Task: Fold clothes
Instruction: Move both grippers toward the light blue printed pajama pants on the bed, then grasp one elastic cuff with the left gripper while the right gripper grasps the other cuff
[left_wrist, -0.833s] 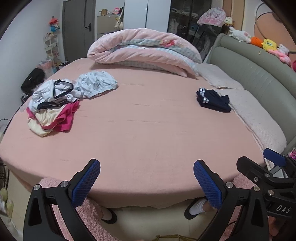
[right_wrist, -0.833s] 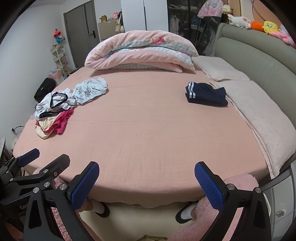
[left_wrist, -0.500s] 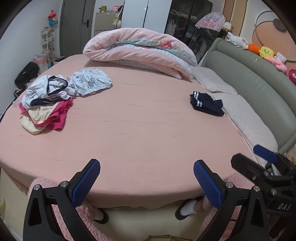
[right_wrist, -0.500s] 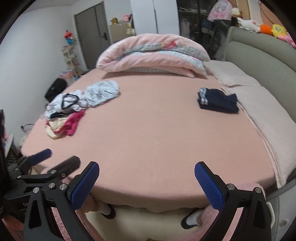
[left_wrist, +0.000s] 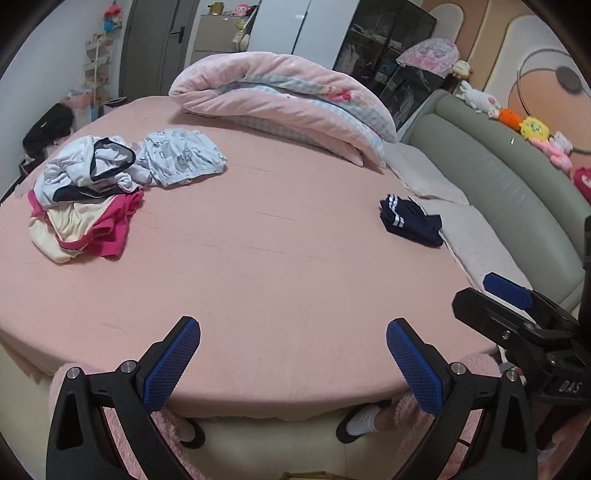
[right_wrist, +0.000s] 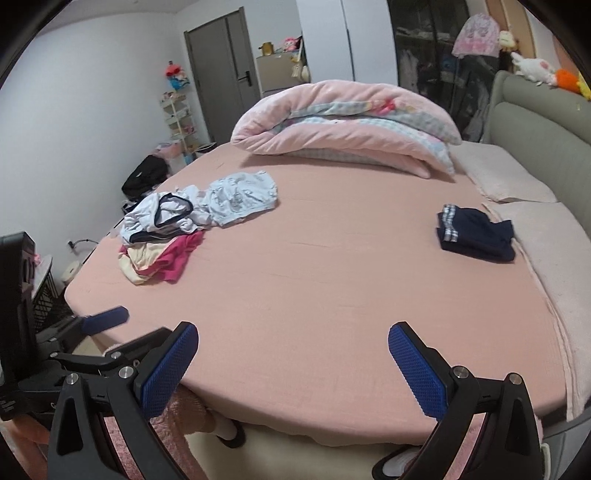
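Pile (left_wrist: 85, 199) lies far ahead-left of both splayed, empty grippers (left (left_wrist: 291, 354) nearer, right (right_wrist: 291, 358) farther)

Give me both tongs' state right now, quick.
Left tongs: open, holding nothing, above the bed's near edge.
Right tongs: open, holding nothing.

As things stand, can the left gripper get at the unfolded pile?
Probably yes. The left gripper is open and empty at the near bed edge, and only bare pink sheet lies between it and the unfolded pile at far left. It would need a long reach.
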